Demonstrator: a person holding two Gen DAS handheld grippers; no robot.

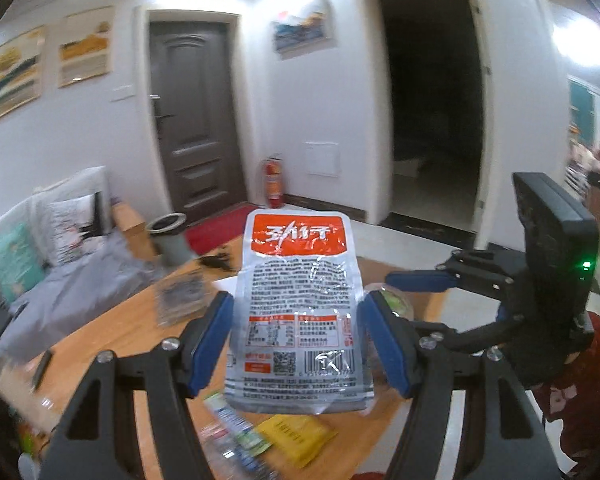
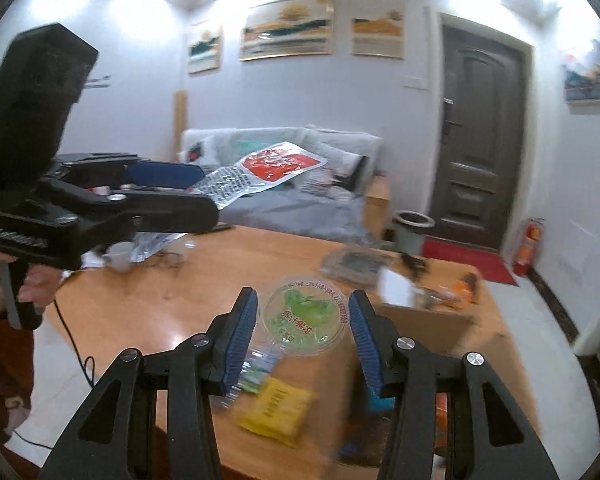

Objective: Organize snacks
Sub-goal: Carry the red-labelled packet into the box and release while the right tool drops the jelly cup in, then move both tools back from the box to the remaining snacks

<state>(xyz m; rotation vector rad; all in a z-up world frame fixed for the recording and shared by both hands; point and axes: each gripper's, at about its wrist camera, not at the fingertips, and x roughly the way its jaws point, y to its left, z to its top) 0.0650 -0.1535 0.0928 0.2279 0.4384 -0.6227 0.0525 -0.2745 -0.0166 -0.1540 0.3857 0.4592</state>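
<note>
Silver foil, crinkled and glossy, makes up the flat snack pouch (image 1: 300,312) held by the left tongs (image 1: 296,344); its top carries an orange-red panel with white characters, and black print, a barcode and a QR square fill the rest. In the left wrist view the pouch stands at centre frame, blue ribbed pads (image 1: 214,340) pressing its two side edges, well above the wooden surface (image 1: 112,344). The right wrist view shows the same pouch (image 2: 260,172) at upper centre, jutting sideways from the left tongs (image 2: 188,184), whose black body a hand (image 2: 32,280) grips at the left edge, the tool pointing slightly downward.

Clear round plastic forms the jelly cup (image 2: 306,318), its film lid printed with green fruit; it sits between the blue pads of the right tongs (image 2: 304,336), which close on its sides, centre of the frame and lifted off the surface.

Lower in that frame, blurred, lie a yellow square packet (image 2: 276,410) and a green-and-white wrapper (image 2: 256,372) on the surface, with an open cardboard box (image 2: 424,324) to the right.
</note>
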